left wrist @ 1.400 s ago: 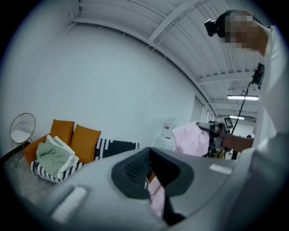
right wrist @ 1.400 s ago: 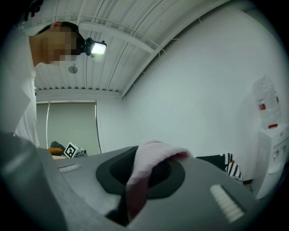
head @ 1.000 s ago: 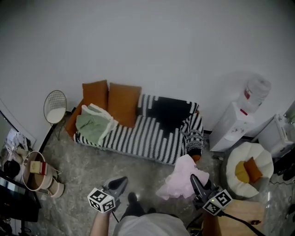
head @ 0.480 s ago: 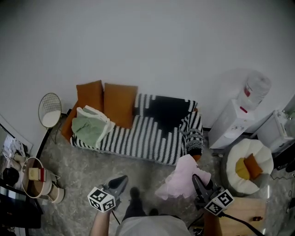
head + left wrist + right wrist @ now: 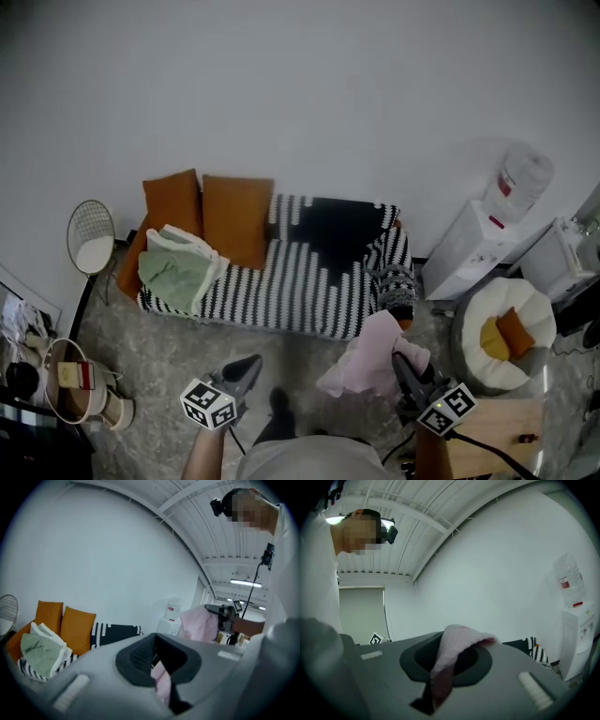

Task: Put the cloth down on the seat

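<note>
A black-and-white striped sofa [image 5: 281,291] stands against the wall ahead. A pink cloth [image 5: 370,356] hangs from my right gripper [image 5: 405,364], which is shut on it in front of the sofa's right arm. In the right gripper view the cloth [image 5: 454,648] drapes over the closed jaws of the right gripper [image 5: 452,656]. My left gripper [image 5: 246,364] is to the left, over the floor, its tips together and nothing visibly in them. In the left gripper view a pink sliver shows in the slot of the left gripper [image 5: 159,653]; I cannot tell what it is. The pink cloth [image 5: 199,623] shows at the right there.
Two orange cushions [image 5: 230,216], a green and white cloth [image 5: 178,267] and a black blanket [image 5: 337,225] lie on the sofa. A water dispenser [image 5: 478,248], a white pouf [image 5: 487,309] and a wooden table [image 5: 497,436] are on the right. A round wire table [image 5: 92,239] and a basket [image 5: 70,375] are on the left.
The sofa has slid left and lower in the head view as I move toward it. Both grippers keep their places in the view, the pink cloth still hanging from the right one.
</note>
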